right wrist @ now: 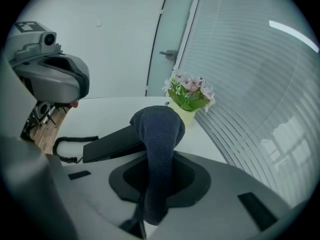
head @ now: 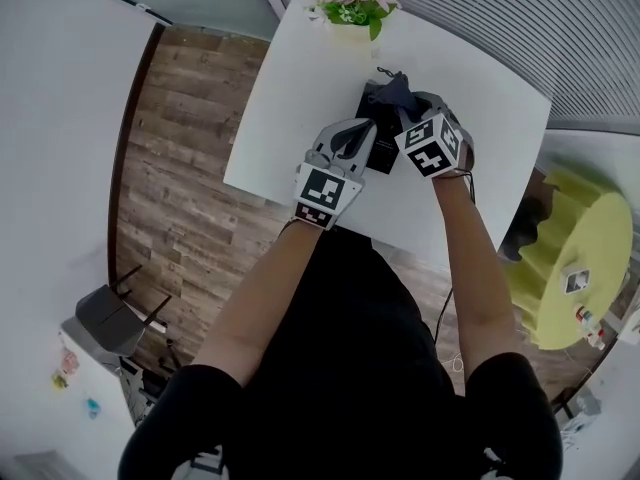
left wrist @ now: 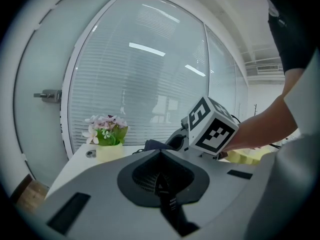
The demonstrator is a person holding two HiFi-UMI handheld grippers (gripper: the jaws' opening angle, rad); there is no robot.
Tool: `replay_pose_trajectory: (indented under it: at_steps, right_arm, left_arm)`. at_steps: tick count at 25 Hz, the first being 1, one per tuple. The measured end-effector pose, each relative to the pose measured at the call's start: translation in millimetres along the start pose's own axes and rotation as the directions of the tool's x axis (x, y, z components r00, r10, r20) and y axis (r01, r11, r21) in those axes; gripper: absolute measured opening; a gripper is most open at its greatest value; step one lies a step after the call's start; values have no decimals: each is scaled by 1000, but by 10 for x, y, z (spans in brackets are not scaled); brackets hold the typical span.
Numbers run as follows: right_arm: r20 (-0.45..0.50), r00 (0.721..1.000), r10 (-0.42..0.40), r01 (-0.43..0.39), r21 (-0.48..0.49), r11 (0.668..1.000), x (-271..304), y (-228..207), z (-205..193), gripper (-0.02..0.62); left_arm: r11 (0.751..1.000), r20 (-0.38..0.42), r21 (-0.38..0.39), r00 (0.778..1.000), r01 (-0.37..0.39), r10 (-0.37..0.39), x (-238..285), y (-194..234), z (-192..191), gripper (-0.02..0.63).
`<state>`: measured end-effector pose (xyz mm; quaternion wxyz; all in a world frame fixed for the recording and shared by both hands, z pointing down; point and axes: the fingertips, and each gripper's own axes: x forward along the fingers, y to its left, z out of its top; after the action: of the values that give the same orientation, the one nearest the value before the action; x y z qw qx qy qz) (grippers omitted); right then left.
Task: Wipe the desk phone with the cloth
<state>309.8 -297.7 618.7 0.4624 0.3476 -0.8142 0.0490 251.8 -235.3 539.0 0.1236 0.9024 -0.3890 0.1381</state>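
Note:
The black desk phone [head: 383,150] lies on the white table [head: 290,98], partly hidden under both grippers. My right gripper [head: 408,108] is shut on a dark blue cloth [head: 395,88], which hangs over the phone's far end. In the right gripper view the cloth [right wrist: 158,129] bulges up out of the jaws above the phone [right wrist: 112,144] and its coiled cord [right wrist: 67,145]. My left gripper [head: 357,136] hovers at the phone's left side, shut with nothing in it [left wrist: 161,156]. Its view shows the right gripper's marker cube [left wrist: 212,126] close ahead.
A pale pot of pink flowers [head: 352,8] stands at the table's far edge, just beyond the phone. The table's near edge [head: 300,206] drops to a wooden floor [head: 175,168]. A yellow-green round seat [head: 580,258] is at the right, a grey chair [head: 105,318] at the lower left.

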Motion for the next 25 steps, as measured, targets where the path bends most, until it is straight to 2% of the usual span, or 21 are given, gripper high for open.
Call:
replay_pose_trajectory:
  at_steps: [7,21,25]
  right_arm:
    - [-54,998,-18,13,-100,995,26,213,-86,77]
    - [-88,996,5,-8,-37,999,-14,662,-317,77]
    - [-97,995,5,-10,-46,999,-25,832,-398,77]
  left_arm:
    - [1000,-18,-12,1000,10,-10,-47,27,-174,9]
    - [998,-35,-39,998,47,-48,-225,-71,-452,9]
    - [998,-38,-34,998,57,-59,-273,-105,-482,9]
